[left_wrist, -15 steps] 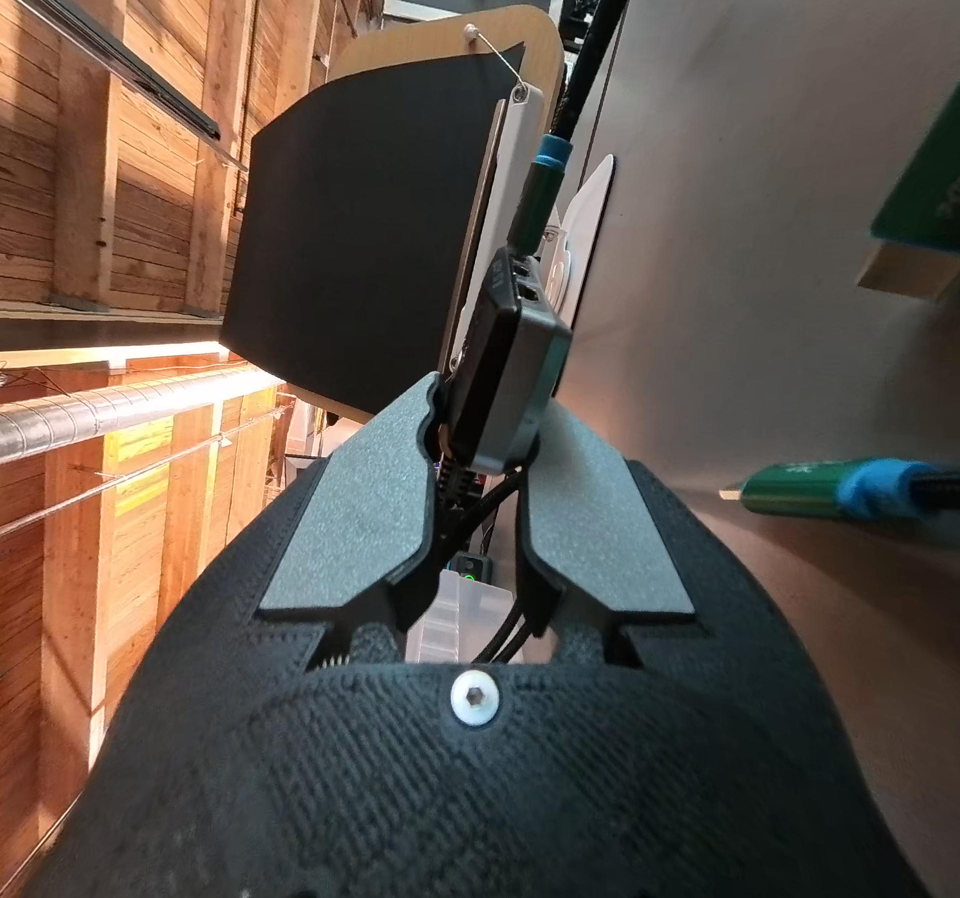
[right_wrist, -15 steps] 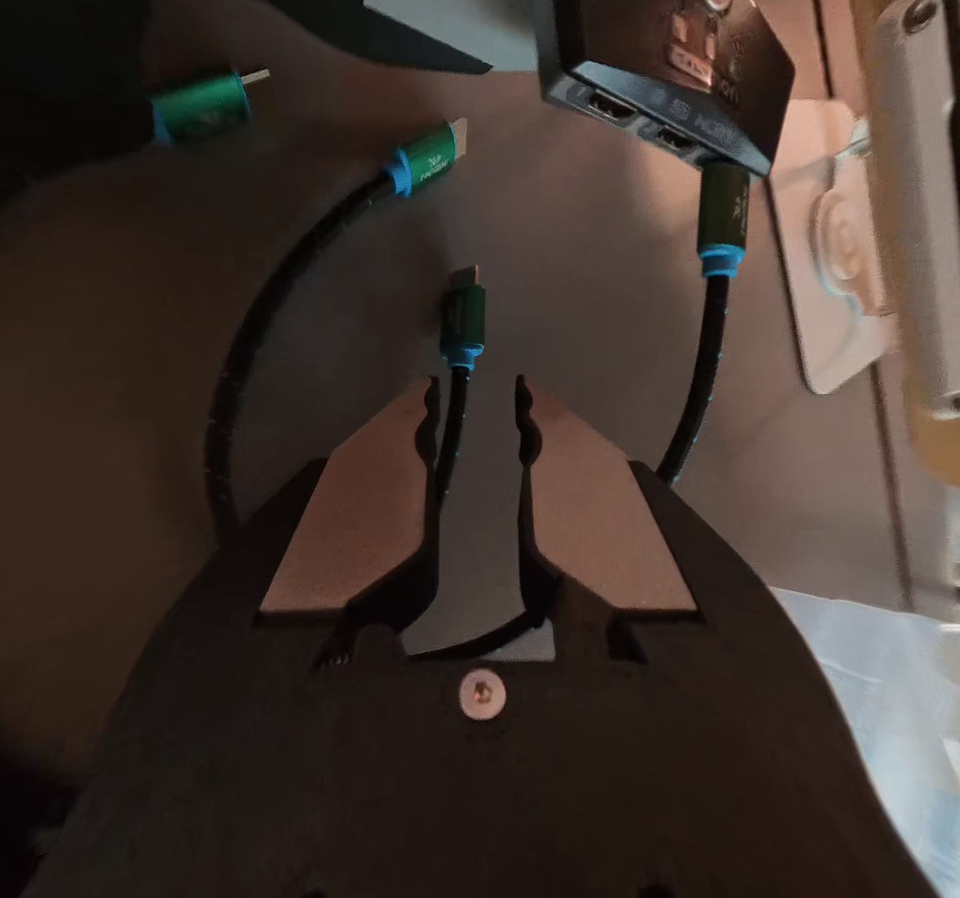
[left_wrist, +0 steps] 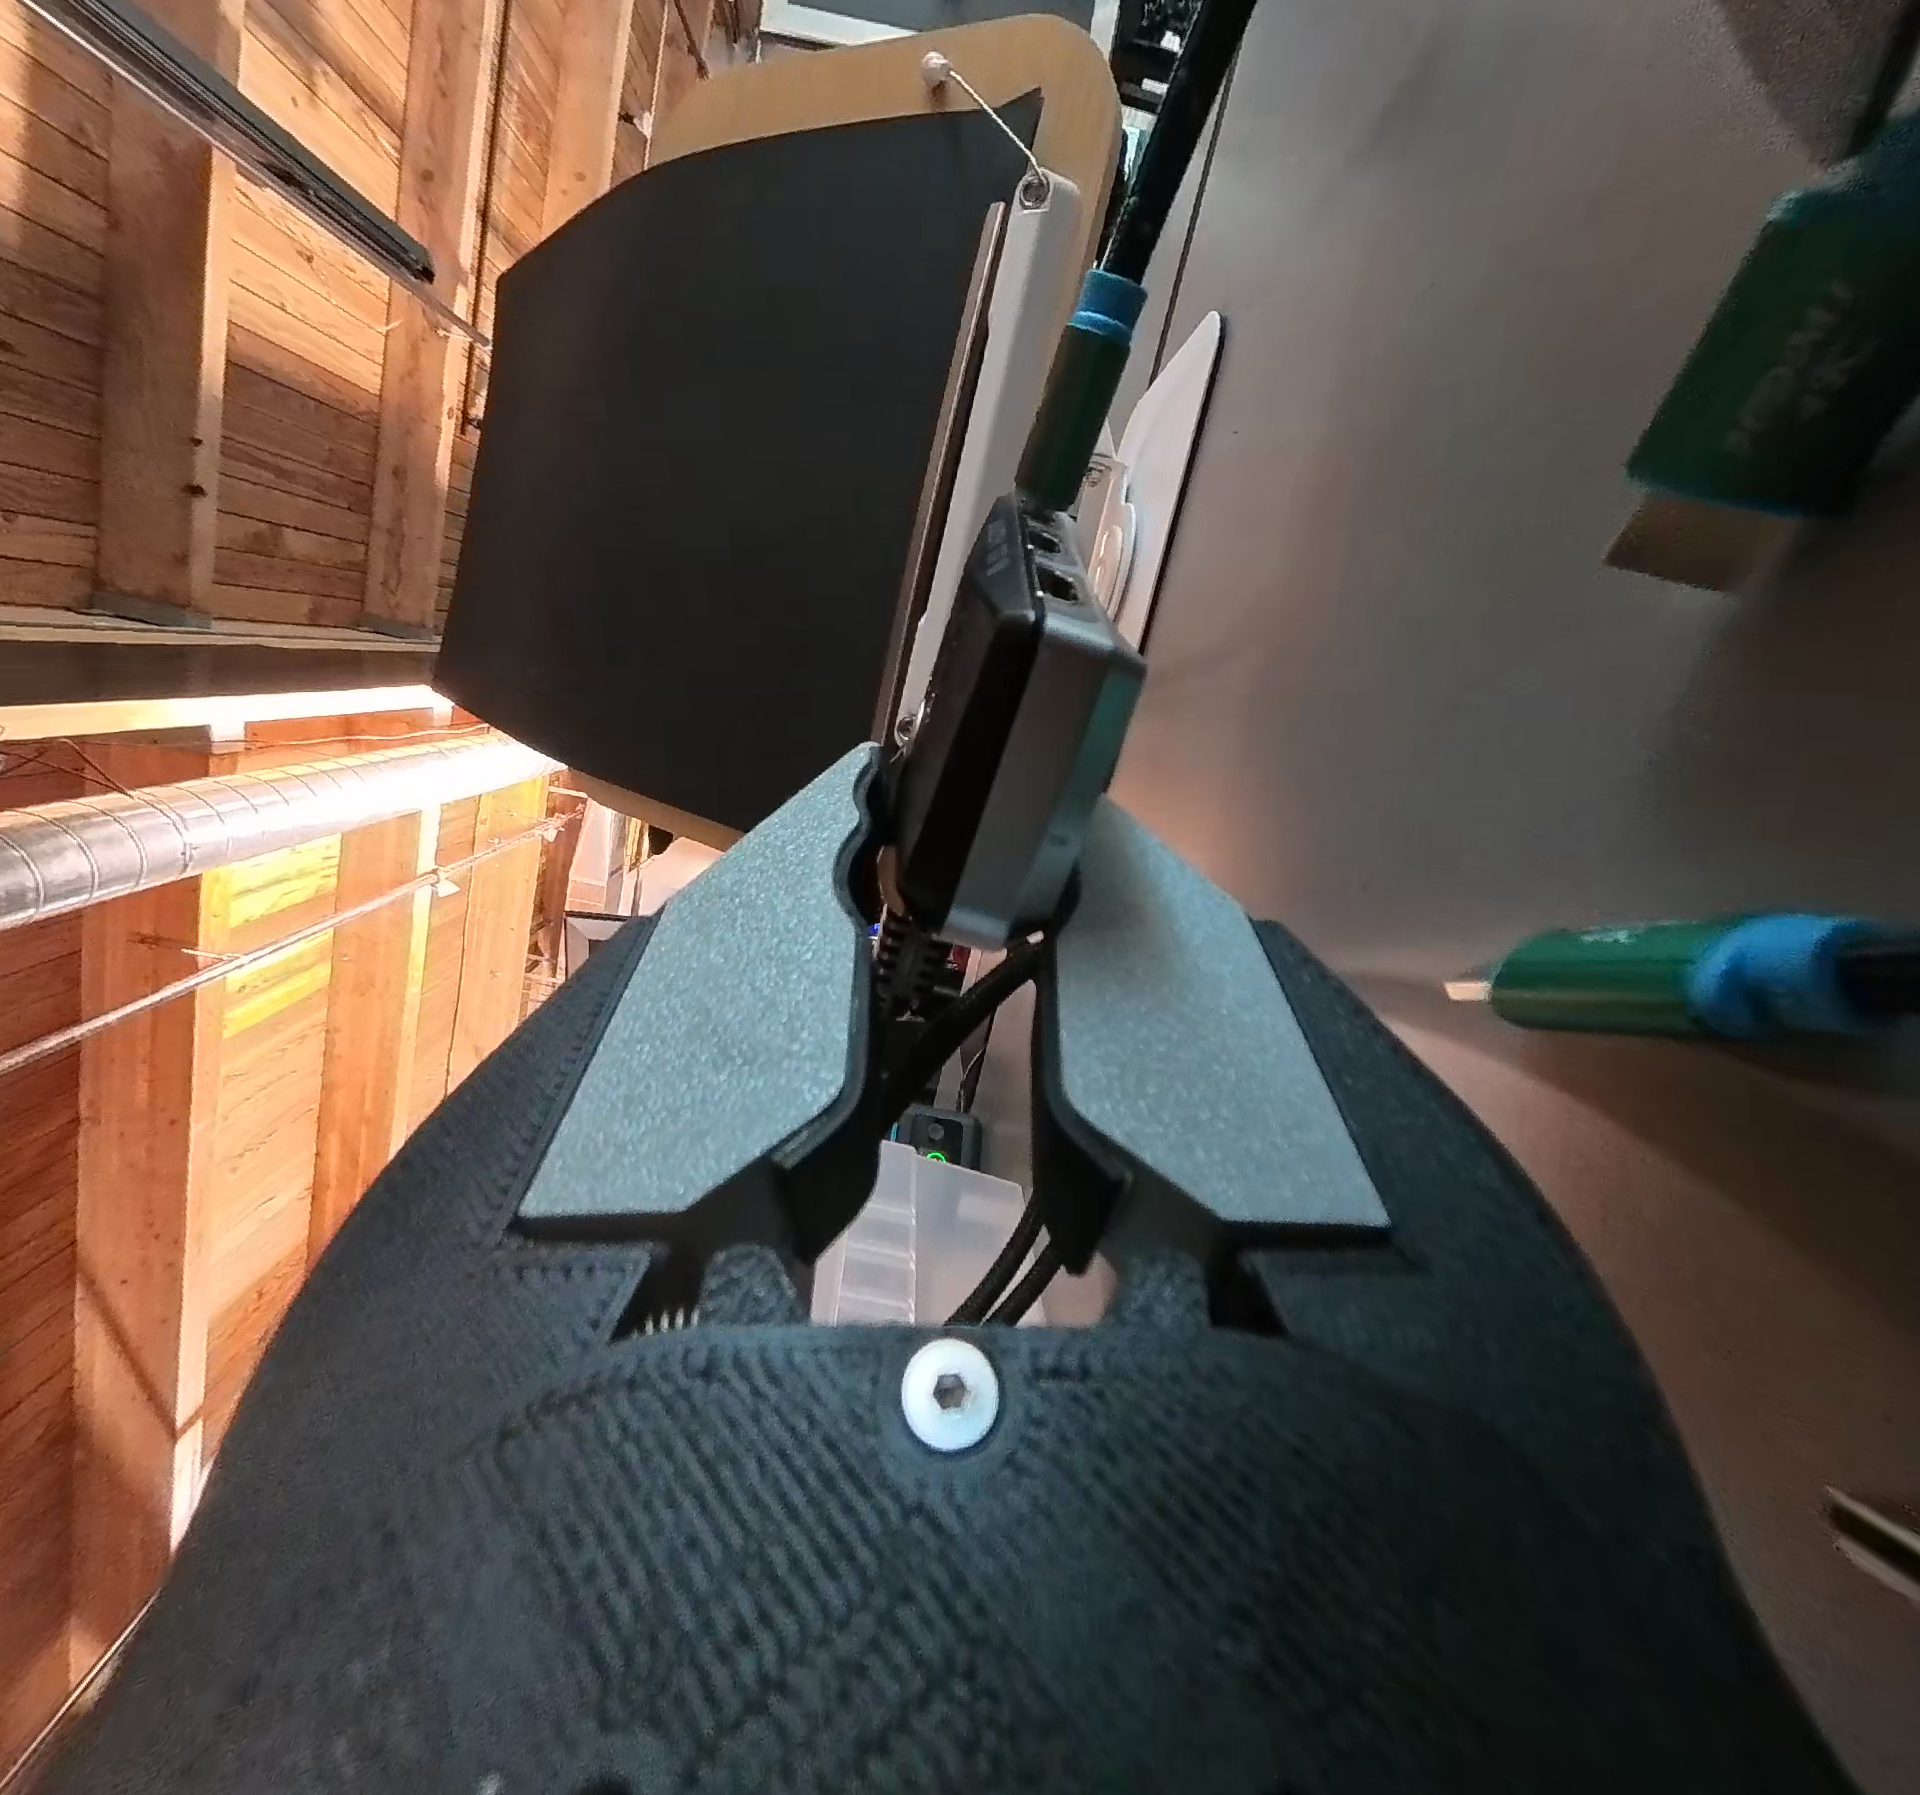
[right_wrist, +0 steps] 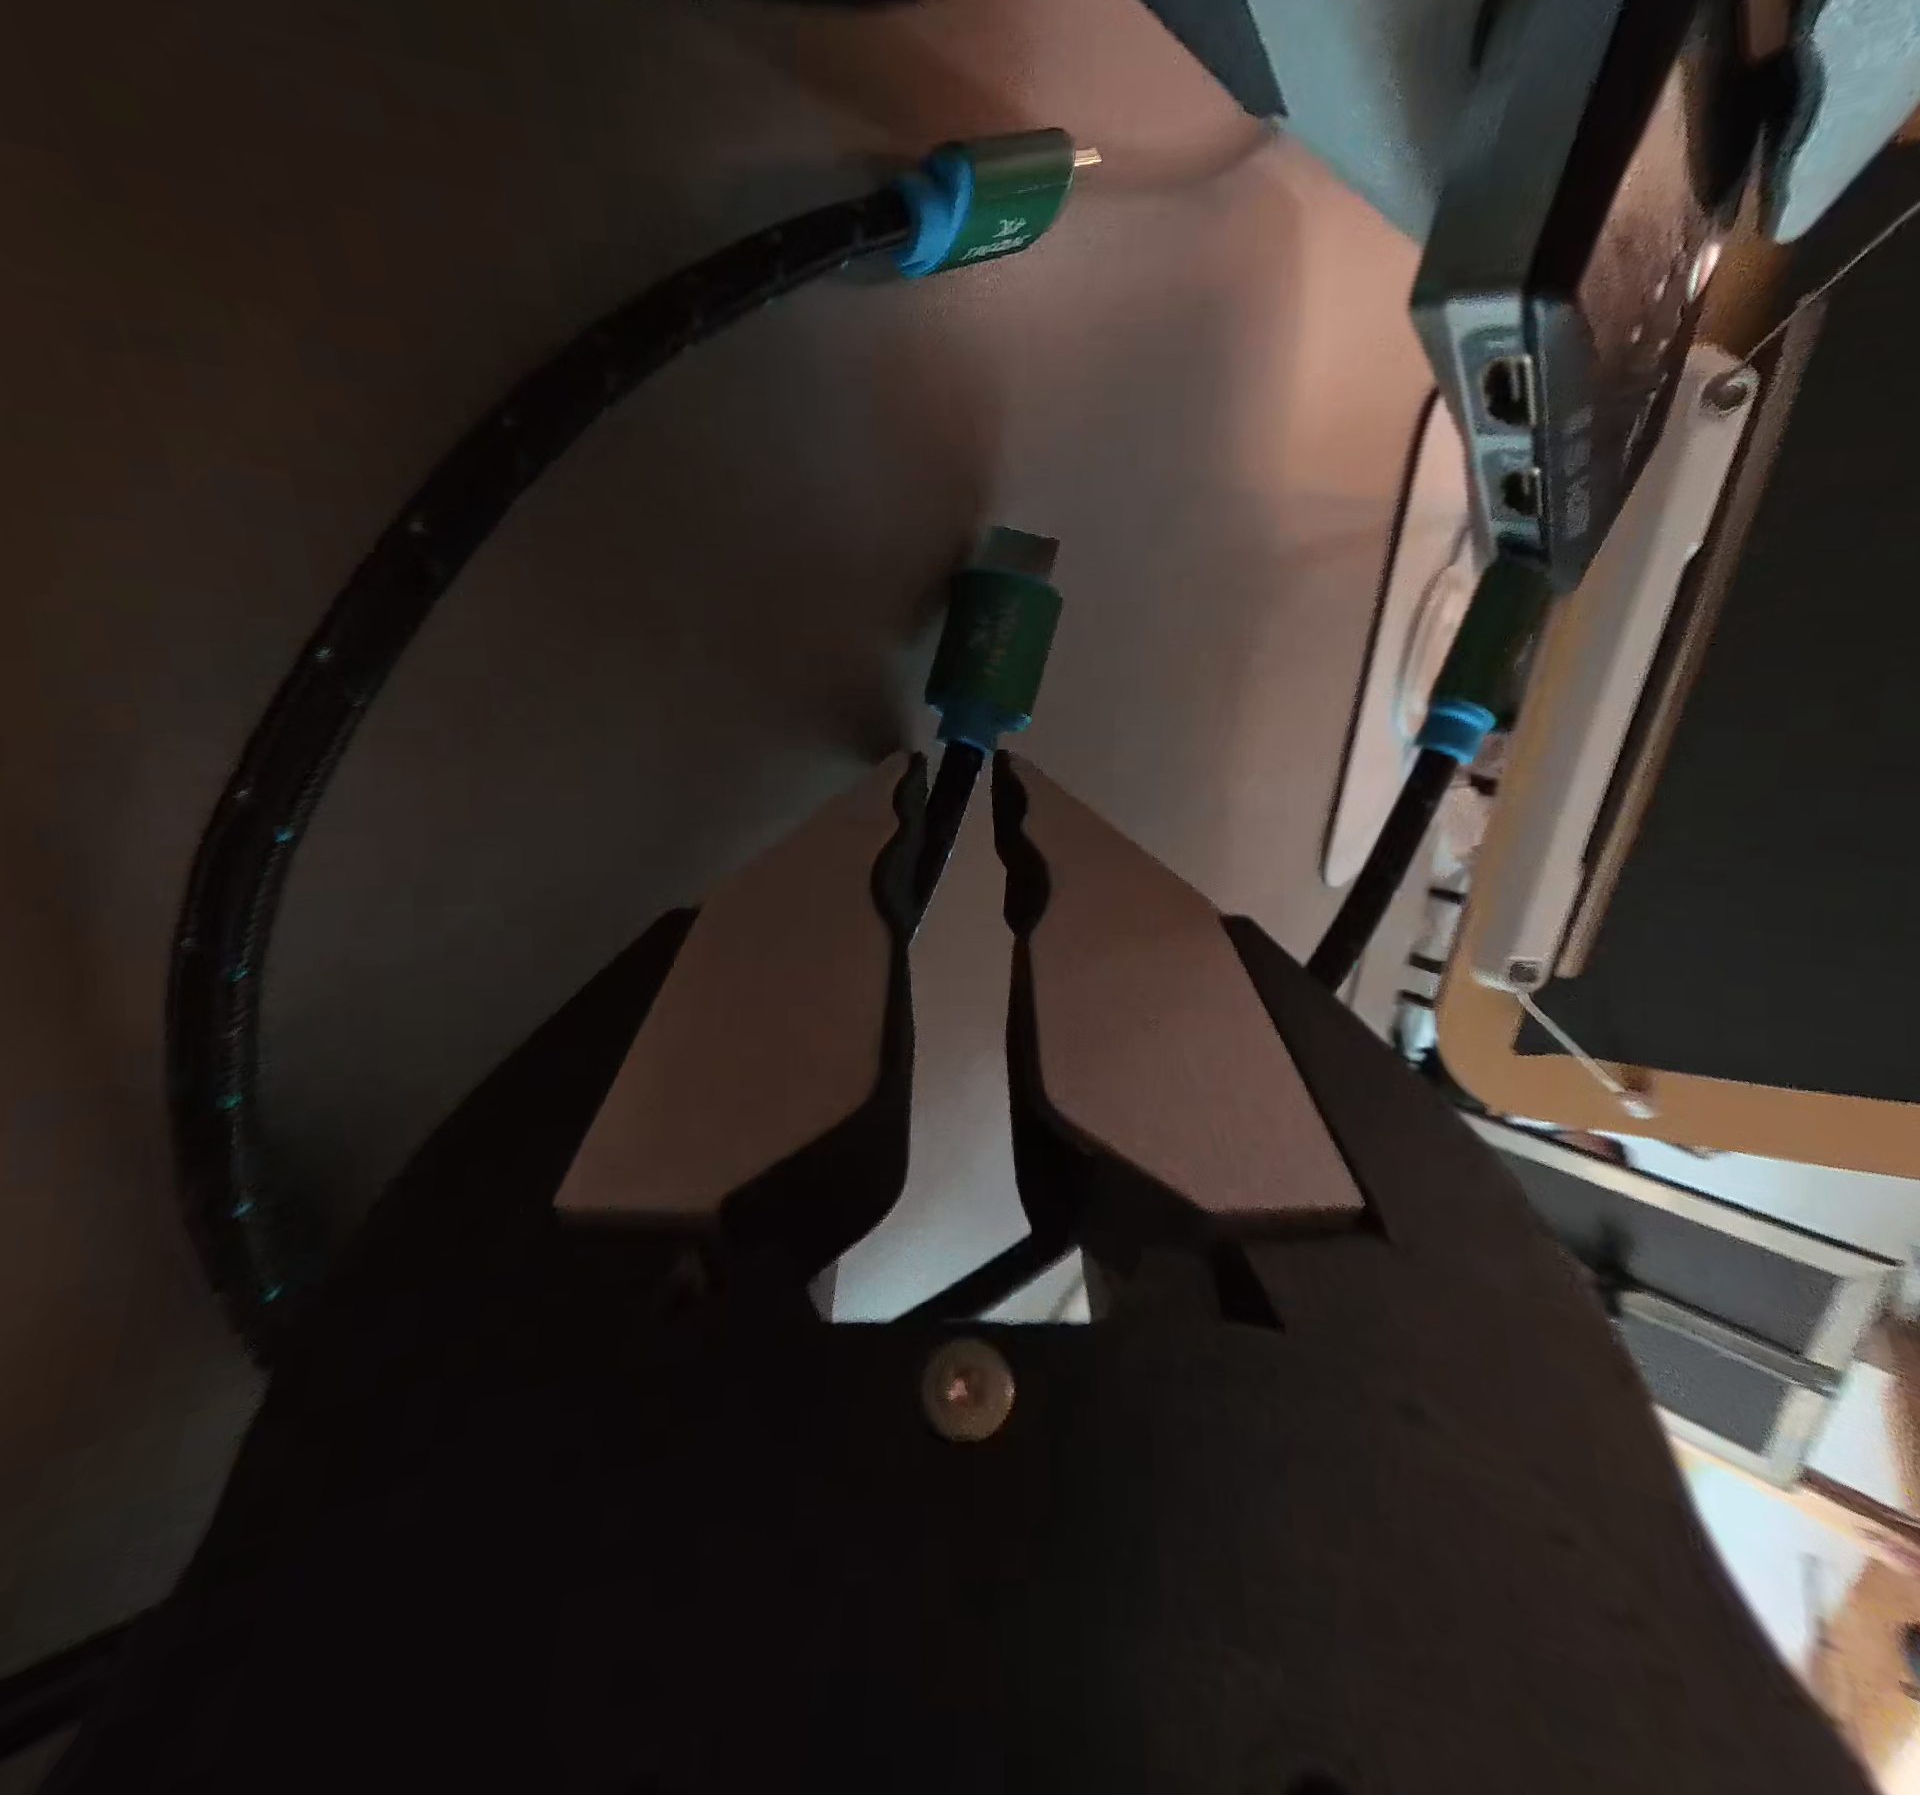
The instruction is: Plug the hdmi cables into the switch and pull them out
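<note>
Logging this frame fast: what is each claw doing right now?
Left claw: closed on the dark switch.
Right claw: closed around a black cable just behind its green plug.

switch [left_wrist: 1023, 706]: black top, grey side
HDMI plugs [right_wrist: 992, 644]: green shells, blue collars
cables [right_wrist: 312, 706]: black braid, blue flecks
gripper fingers [left_wrist: 727, 997]: speckled grey plates, black edges
desk [left_wrist: 1455, 498]: plain grey
wall [left_wrist: 156, 291]: brown wood planks
board [left_wrist: 727, 498]: black panel, tan rim
</note>
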Available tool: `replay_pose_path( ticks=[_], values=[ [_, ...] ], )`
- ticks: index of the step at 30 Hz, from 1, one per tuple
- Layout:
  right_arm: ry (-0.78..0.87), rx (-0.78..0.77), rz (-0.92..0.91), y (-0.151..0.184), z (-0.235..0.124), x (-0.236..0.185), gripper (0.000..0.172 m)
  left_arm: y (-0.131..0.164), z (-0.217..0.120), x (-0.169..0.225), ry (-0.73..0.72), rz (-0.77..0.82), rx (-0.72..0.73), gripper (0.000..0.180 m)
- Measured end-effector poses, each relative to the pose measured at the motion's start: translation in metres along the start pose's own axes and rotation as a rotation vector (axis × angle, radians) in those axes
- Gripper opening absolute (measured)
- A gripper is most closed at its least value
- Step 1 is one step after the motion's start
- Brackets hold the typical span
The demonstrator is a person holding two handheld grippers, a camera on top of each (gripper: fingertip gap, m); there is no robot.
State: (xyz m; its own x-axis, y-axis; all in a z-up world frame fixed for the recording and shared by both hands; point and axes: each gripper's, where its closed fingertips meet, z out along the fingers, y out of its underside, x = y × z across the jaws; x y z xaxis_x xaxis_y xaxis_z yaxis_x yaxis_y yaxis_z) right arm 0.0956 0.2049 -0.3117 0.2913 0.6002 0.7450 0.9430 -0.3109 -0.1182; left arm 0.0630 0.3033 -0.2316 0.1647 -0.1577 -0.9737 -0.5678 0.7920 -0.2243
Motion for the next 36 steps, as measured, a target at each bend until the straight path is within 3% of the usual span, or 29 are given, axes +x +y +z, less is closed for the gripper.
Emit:
replay_pose_path(
  ticks=[3,6,10,19,25,36],
  values=[
    [0.048,0.009,-0.001,-0.004,0.002,0.003,0.007,0.002,-0.001,-0.002,-0.004,-0.004,-0.001,0.025],
    [0.052,0.106,0.227,-0.005,-0.005,0.016,0.003,0.004,-0.002,-0.003,-0.009,-0.011,0.0,0.025],
    [-0.121,0.316,0.61,-0.004,-0.023,0.023,0.002,0.003,-0.002,-0.002,-0.006,0.004,0.008,0.024],
    [-0.589,0.726,1.111,-0.026,-0.061,0.033,0.003,-0.013,-0.009,-0.013,-0.111,0.105,0.065,0.022],
    [-0.704,0.712,1.243,-0.032,-0.057,0.029,0.003,-0.025,-0.015,-0.02,-0.195,0.216,0.103,0.022],
    [-0.834,0.687,1.251,-0.029,-0.064,0.024,0.003,-0.034,-0.022,-0.023,-0.246,0.288,0.163,0.021]
  ],
)
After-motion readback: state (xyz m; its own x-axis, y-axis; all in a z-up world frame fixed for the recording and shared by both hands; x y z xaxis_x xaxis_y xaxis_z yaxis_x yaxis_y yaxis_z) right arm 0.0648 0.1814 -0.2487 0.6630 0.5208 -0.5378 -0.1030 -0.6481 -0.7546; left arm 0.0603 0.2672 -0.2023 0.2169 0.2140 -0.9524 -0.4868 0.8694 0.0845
